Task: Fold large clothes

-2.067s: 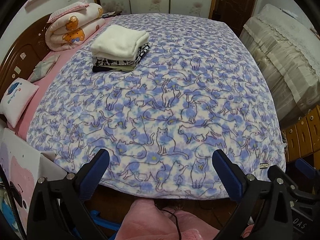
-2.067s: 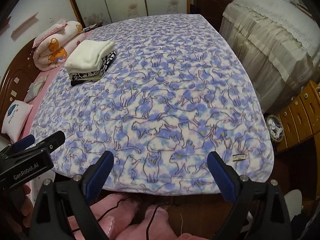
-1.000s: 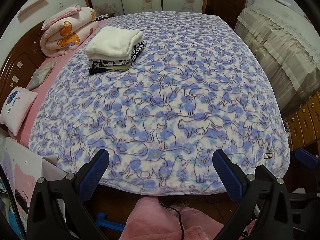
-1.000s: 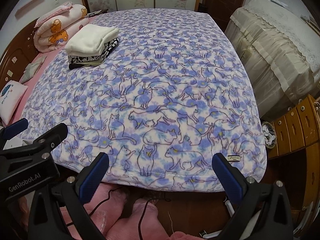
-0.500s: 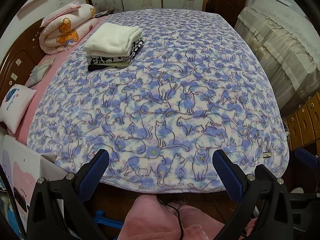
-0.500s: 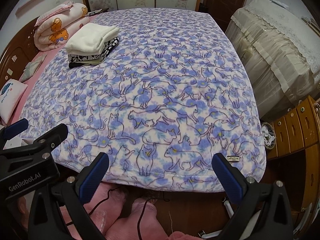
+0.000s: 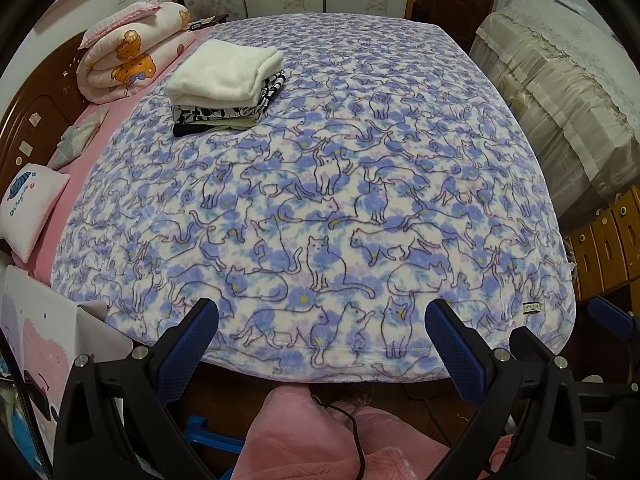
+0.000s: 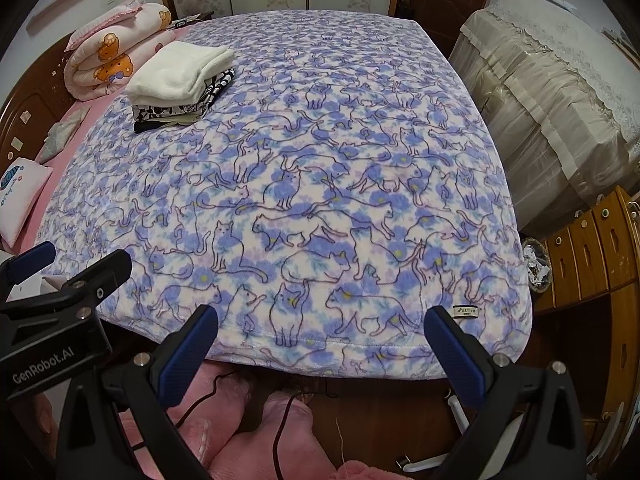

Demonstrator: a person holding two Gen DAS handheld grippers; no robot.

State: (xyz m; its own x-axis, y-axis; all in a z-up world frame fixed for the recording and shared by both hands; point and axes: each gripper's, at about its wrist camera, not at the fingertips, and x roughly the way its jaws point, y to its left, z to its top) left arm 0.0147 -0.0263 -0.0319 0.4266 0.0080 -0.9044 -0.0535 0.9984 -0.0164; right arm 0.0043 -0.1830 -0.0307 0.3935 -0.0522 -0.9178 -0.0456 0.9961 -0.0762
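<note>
Two grippers are held side by side above the near edge of the bed, and both are seen with their blue-padded jaws spread wide and nothing between them. The left gripper [image 7: 322,320] is pointed along the bed, over the cat-print blanket [image 7: 340,184], which is spread flat across the whole mattress with its hem draped over the near edge. The right gripper [image 8: 320,320] is carried just to the right of it, at much the same height; in its view the left gripper's black body is seen at the lower left.

A stack of folded clothes [image 7: 228,88] is set on the far left part of the blanket, well apart from both grippers. It is topped by a cream fleece piece [image 7: 224,70], under which black-and-white patterned, pale green and dark layers are seen. A rolled pink quilt [image 7: 128,52] is laid beside the stack against the wooden headboard [image 7: 24,120], and a small pink pillow [image 7: 28,208] is propped on the pink sheet at the left edge. A label [image 8: 466,310] is sewn near the blanket's right corner. Pink fabric is visible below the jaws.
</note>
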